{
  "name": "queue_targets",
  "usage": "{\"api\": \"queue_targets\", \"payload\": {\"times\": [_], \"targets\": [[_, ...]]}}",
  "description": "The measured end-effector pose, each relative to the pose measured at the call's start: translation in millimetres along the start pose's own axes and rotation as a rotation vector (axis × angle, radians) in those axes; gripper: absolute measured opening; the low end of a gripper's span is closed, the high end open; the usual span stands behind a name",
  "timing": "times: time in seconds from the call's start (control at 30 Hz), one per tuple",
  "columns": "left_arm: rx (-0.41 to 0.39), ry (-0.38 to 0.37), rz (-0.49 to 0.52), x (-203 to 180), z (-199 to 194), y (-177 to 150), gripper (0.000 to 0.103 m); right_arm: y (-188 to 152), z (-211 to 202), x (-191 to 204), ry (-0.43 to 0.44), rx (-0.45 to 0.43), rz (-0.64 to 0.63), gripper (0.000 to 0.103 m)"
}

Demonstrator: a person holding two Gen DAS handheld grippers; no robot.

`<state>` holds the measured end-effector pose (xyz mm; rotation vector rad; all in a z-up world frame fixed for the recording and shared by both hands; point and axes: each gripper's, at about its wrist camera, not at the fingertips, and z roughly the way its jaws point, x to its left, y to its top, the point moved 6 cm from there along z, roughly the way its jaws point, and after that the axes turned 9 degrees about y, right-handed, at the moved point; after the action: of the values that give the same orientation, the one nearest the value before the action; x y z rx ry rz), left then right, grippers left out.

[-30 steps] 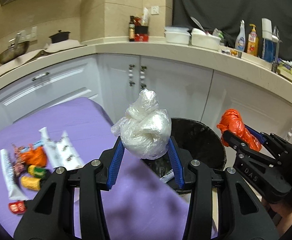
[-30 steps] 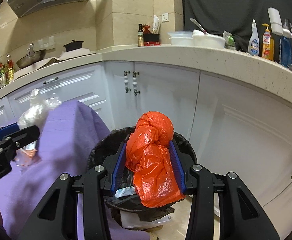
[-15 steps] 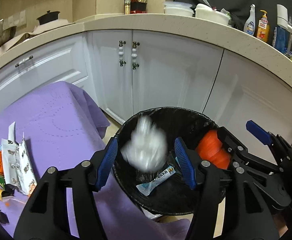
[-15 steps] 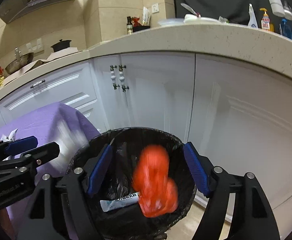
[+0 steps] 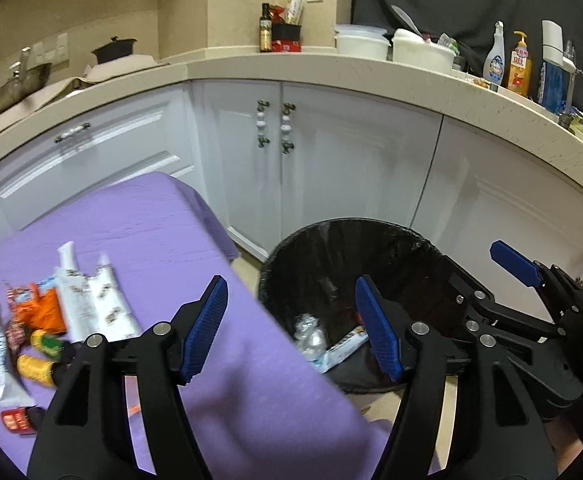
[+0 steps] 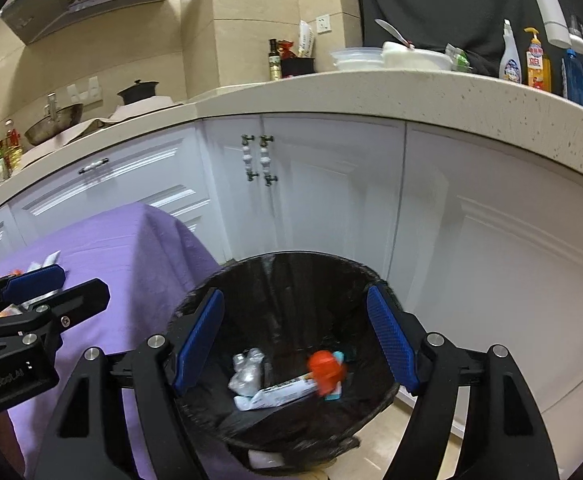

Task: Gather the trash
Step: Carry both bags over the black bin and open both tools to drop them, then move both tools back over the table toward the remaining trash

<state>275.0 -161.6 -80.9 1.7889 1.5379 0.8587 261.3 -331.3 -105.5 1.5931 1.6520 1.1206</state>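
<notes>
A black-lined trash bin (image 6: 275, 272) stands on the floor beside the purple-covered table (image 5: 139, 224). Inside it lie a clear crumpled plastic bag (image 6: 245, 372), an orange bag (image 6: 325, 370) and a white wrapper (image 6: 287, 392). My right gripper (image 6: 295, 340) is open and empty above the bin. My left gripper (image 5: 295, 330) is open and empty over the table edge, next to the bin (image 5: 331, 240). Several wrappers and an orange packet (image 5: 43, 312) lie on the table at the left. The right gripper also shows in the left wrist view (image 5: 527, 276).
White cabinet doors (image 6: 311, 184) stand behind the bin under a beige counter (image 6: 371, 88). Bottles (image 6: 535, 60) and white containers (image 6: 411, 56) stand on the counter. The left gripper (image 6: 35, 288) is at the left edge of the right wrist view.
Both grippers opened over the bin. The clear bag and the orange bag dropped and now lie inside it. The left gripper has swung back toward the table.
</notes>
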Motion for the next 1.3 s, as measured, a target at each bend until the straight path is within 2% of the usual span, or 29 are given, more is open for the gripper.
{"api": "queue_targets", "payload": {"times": [0.3,0.57,0.8,0.93,1.07,1.3], "targets": [[-0.016,0.075,-0.048,62,-39,-21,0.065,-8,-13,59,0.102,0.018,-0.027,0.072],[-0.025,0.224,-0.103,145,-75,-53,0.068,-13,-10,132,0.222,0.044,-0.089,0.072],[0.021,0.312,-0.15,210,-85,-84,0.069,-21,1,202,0.313,0.082,-0.173,0.072],[0.05,0.34,-0.176,239,-86,-98,0.069,-28,12,224,0.311,0.118,-0.208,0.072],[0.076,0.348,-0.191,257,-82,-107,0.069,-34,26,229,0.283,0.173,-0.209,0.072],[0.107,0.312,-0.203,266,-73,-116,0.069,-45,43,226,0.244,0.255,-0.207,0.071]]}}
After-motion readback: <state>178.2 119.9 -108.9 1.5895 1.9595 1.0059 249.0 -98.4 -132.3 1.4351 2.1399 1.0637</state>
